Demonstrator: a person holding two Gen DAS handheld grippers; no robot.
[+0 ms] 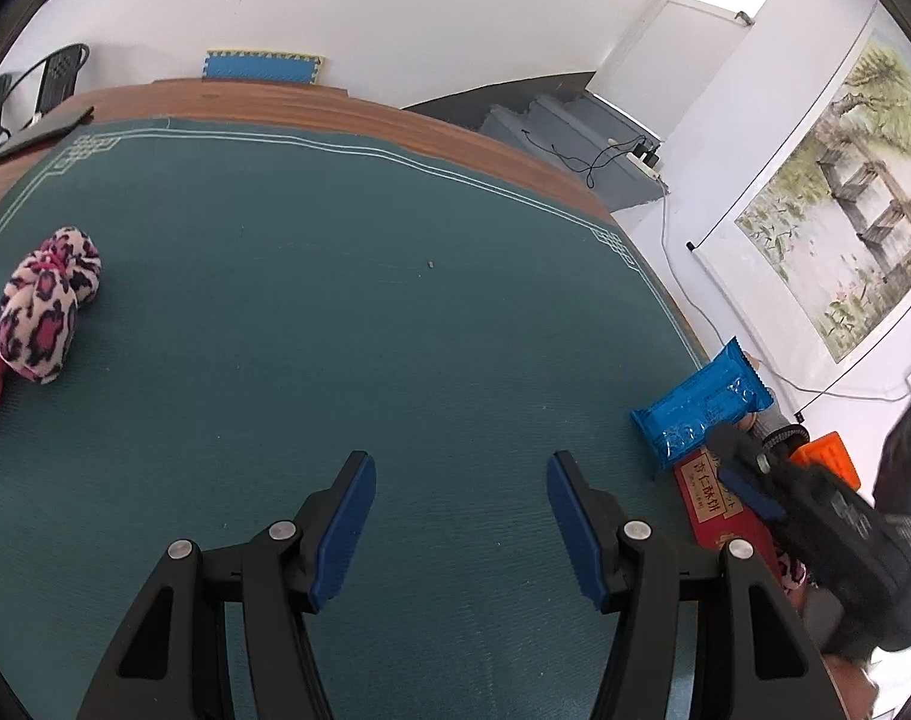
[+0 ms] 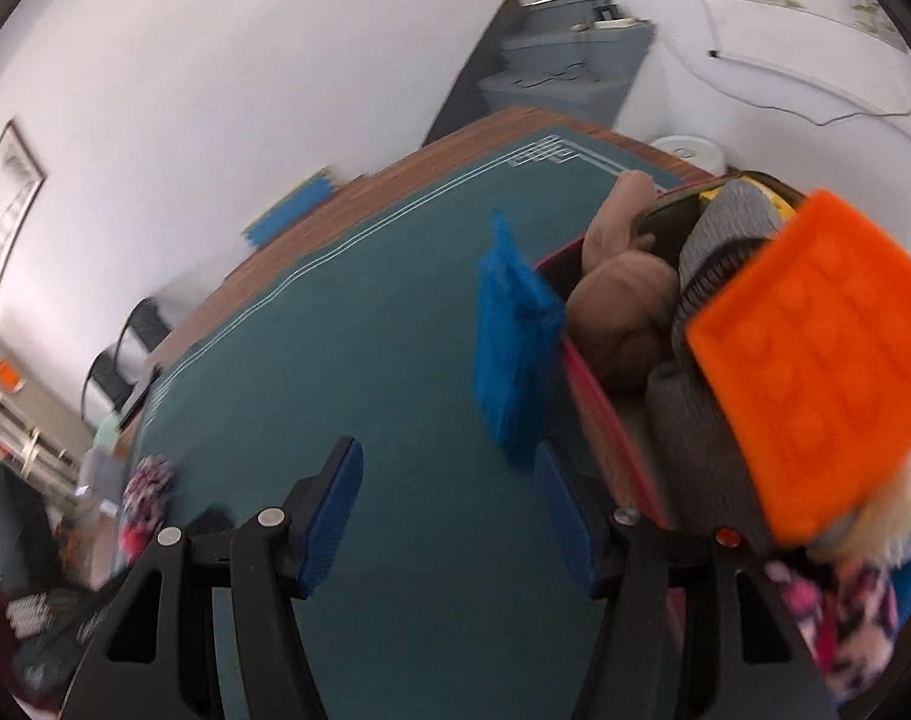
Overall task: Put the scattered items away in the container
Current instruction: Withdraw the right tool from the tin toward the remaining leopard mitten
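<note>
Taking the red container (image 1: 725, 516) as the fixed reference: far to its left on the green mat (image 1: 335, 300) lies the leopard-print plush (image 1: 41, 306), the one scattered item plainly left outside, with a pink piece touching its near end. Its long axis appears to run from near-left to far-right across the left wrist view. The left gripper (image 1: 461, 516) hangs over bare mat between plush and container, its blue-padded fingers (image 1: 347, 528) spread with nothing between them; the plush lies up and well to the left of those fingers, so this gripper is judged the nearer of the two and would need to swing left and likely turn to close across the plush's narrow width. At the container's left wall stands a blue snack packet (image 2: 515, 348), tilted against or over the rim; whether it rests inside or outside cannot be told. The right gripper (image 2: 449, 516) hangs beside that wall, its fingers spread and holding nothing, the packet just beyond the right finger. Inside the container are a brown soft toy (image 2: 623, 300), grey knitted fabric (image 2: 725, 228) and an orange moulded tray (image 2: 815, 360) lying on top, with another leopard-print piece (image 2: 839, 618) at the near end
</note>
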